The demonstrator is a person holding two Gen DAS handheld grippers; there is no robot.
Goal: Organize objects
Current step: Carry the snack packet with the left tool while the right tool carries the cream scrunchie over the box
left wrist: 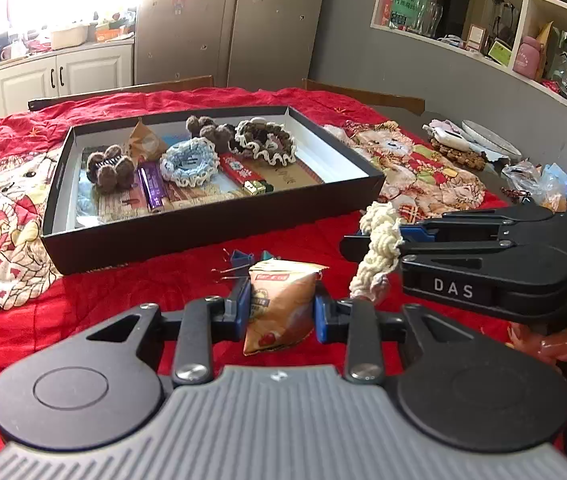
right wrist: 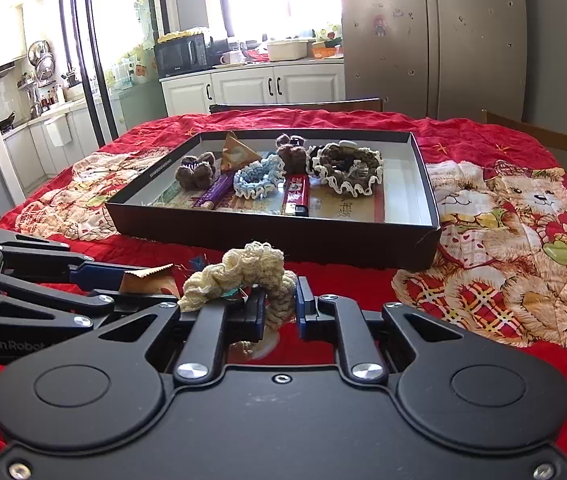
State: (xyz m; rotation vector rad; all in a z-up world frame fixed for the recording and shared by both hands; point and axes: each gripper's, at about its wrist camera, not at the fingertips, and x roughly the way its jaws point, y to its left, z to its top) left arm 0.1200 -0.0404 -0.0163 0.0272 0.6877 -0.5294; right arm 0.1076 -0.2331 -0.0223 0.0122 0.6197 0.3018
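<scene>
My left gripper (left wrist: pixel 282 307) is shut on an orange snack packet (left wrist: pixel 279 308), held just above the red cloth in front of the black box (left wrist: pixel 211 220). My right gripper (right wrist: pixel 279 306) is shut on a cream knitted scrunchie (right wrist: pixel 239 272); it also shows in the left wrist view (left wrist: pixel 379 248), to the right of the packet. The left gripper and the packet (right wrist: pixel 143 280) show at the left of the right wrist view. The box (right wrist: pixel 283 236) holds brown pom-pom clips (left wrist: pixel 109 166), a blue scrunchie (left wrist: pixel 189 162), a brown scrunchie (left wrist: pixel 265 140), a purple bar (left wrist: pixel 151 186), a red bar (left wrist: pixel 241 172) and a triangular packet (left wrist: pixel 143 142).
Blue binder clips (left wrist: pixel 243 258) lie on the red bear-print cloth (left wrist: pixel 83 300) between the box and the left gripper. At the far right are a plate (left wrist: pixel 487 138), snacks and plastic bags (left wrist: pixel 531 180). Chairs stand behind the table.
</scene>
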